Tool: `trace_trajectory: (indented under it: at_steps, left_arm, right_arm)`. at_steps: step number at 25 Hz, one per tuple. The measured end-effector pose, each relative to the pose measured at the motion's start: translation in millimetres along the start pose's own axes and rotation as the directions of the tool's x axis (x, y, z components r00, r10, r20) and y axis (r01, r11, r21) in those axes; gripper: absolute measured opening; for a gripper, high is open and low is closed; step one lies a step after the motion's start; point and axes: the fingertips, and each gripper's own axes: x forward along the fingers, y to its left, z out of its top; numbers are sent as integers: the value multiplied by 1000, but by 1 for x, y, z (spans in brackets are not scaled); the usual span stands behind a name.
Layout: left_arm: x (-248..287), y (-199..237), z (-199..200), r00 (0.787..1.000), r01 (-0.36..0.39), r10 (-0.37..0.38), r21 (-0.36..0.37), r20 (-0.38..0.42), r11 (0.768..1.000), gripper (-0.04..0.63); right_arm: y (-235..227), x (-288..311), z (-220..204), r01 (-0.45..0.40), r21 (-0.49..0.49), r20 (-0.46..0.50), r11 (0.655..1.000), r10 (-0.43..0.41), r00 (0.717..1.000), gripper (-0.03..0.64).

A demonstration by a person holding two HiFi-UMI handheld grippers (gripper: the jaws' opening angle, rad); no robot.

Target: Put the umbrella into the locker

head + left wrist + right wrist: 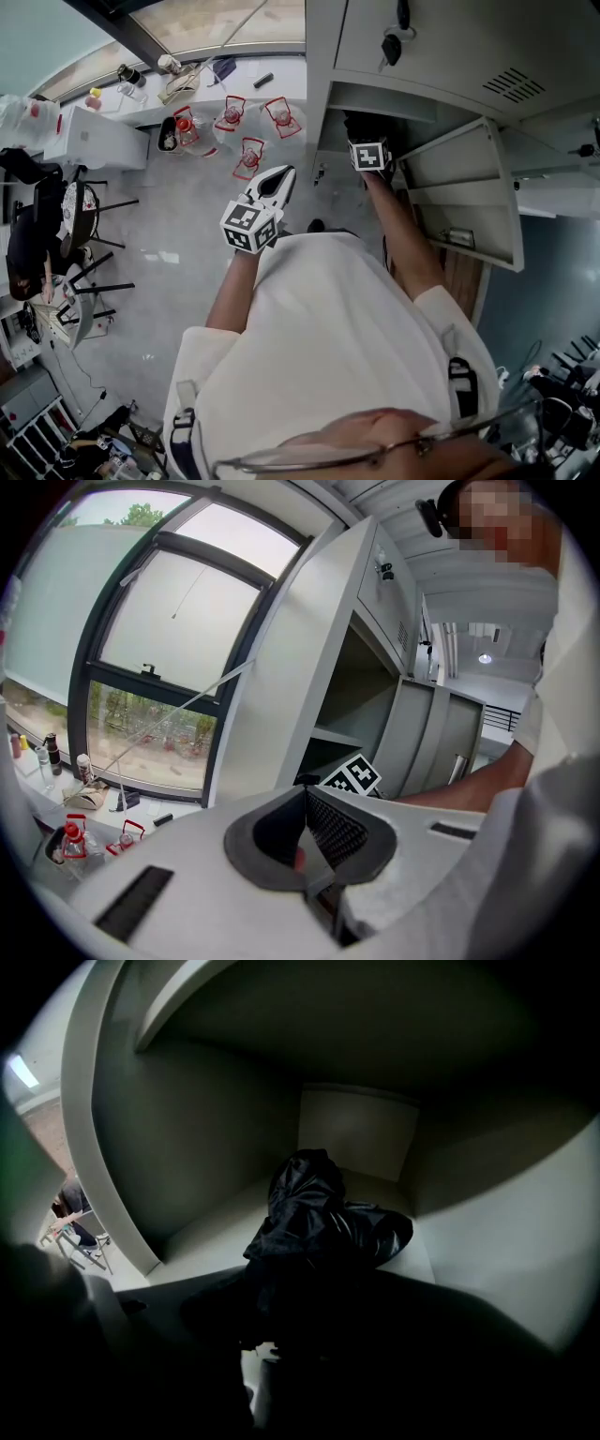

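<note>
right gripper view looks deep into the locker [178, 1138]. the right gripper [281, 1330] has its fingers clamped on the black umbrella [319, 1222], whose bundle rests just ahead on the compartment floor, likely ready for release. the left gripper [305, 808] idles outside, fingers together and empty.

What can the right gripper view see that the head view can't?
Only the right gripper view: the black umbrella, held in the right gripper tongs, deep inside the shadowy compartment. Only the head view: the left gripper with its tongs shut, the open locker door and the person's white shirt. Both: the locker.
</note>
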Motion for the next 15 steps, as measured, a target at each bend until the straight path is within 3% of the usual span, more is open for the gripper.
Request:
trace_trajectory:
  at_steps: [3, 9, 15]
  left_arm:
    - [0, 0, 0, 1000, 3, -3, -2, 1, 1000, 6]
    - [1, -6, -5, 1000, 23, -23, -2, -16, 1000, 6]
    - [7, -18, -13, 998, 58, -58, -1, -33, 998, 6]
  right_arm:
    - [0, -2, -2, 6, -19, -11, 1000, -6, 1000, 313]
    - [-3, -24, 3, 36, -55, 65, 998, -33, 997, 337]
    - [-6, -51, -11, 47, -3, 113, 999, -46, 992, 336]
